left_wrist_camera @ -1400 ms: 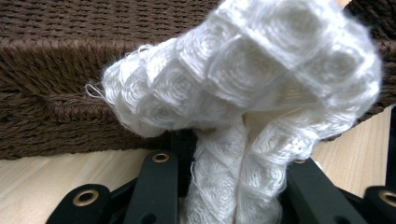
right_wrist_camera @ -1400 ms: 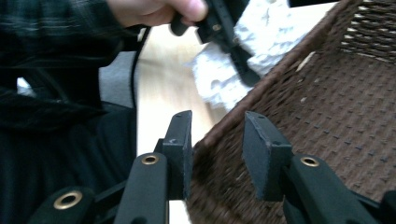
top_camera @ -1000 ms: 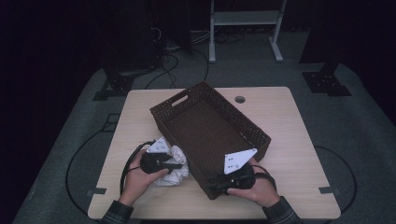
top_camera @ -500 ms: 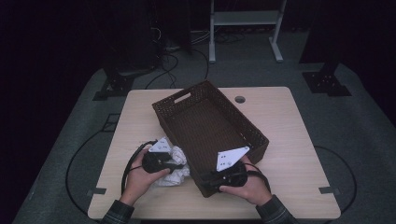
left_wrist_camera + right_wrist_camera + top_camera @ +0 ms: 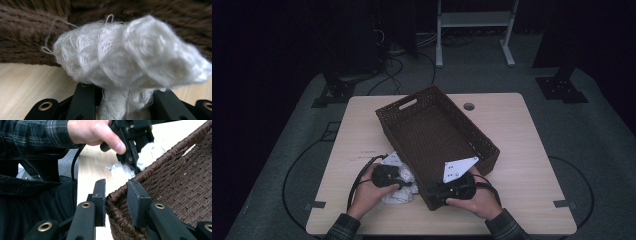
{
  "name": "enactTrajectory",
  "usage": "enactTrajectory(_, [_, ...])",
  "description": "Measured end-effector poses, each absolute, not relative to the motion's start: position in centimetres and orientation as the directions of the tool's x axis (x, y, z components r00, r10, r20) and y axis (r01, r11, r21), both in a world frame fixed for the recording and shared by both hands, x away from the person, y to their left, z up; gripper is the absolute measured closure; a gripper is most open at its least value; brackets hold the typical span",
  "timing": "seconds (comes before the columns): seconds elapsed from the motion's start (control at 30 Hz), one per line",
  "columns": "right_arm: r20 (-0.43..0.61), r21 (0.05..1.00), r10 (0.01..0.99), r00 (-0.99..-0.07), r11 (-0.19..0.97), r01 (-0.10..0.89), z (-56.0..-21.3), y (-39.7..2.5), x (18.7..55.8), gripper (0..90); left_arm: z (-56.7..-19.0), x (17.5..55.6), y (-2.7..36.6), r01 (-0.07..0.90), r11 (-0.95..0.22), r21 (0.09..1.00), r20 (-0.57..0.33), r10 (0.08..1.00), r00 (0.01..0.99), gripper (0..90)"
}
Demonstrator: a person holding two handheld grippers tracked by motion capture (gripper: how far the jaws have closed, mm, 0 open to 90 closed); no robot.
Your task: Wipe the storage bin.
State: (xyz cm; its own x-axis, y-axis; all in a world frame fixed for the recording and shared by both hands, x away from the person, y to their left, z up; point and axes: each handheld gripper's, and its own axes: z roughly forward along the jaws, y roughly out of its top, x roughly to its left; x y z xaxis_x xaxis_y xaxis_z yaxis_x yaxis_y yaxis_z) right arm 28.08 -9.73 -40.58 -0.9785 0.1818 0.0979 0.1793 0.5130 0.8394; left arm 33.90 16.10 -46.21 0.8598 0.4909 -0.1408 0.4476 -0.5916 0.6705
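My right claw (image 5: 115, 202) now straddles the basket (image 5: 175, 185) rim, jaws apart, steadying it, while my left claw (image 5: 122, 100), clamped on the white cloth (image 5: 130, 57), waits just outside.

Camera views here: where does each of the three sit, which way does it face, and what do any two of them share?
High view: fixed above the person's side, looking forward and down on the table; both forearms and hands enter from the bottom.
Left gripper view: rides the left gripper, facing the basket's wall; its jaws pinch the white cloth.
Right gripper view: rides the right gripper, jaws astride the basket corner rim; the left hand shows farther off.
Shared: all three show cloth and basket.
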Motion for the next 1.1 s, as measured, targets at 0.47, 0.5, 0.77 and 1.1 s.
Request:
enactTrajectory(0.47, [0.096,0.84,0.185,-0.978,0.512,0.179,-40.6,-9.7,28.2,68.6,-44.9,32.9,16.2,0.413,-0.58,0.702,-0.115,0.481,0.869,69.0])
enactTrajectory(0.5, [0.095,0.841,0.186,-0.978,0.511,0.179,-40.6,-9.8,28.2,68.6,-44.2,32.6,16.3,0.399,-0.567,0.721,-0.112,0.473,0.874,69.0])
enactTrajectory(0.77, [0.097,0.842,0.184,-0.978,0.508,0.179,-40.6,-9.8,28.3,68.5,-42.3,31.9,16.9,0.37,-0.512,0.775,-0.111,0.466,0.878,69.0])
enactTrajectory(1.1, [0.098,0.843,0.183,-0.978,0.507,0.18,-40.7,-9.8,28.3,68.6,-42.3,31.7,16.6,0.365,-0.52,0.772,-0.117,0.449,0.886,69.0])
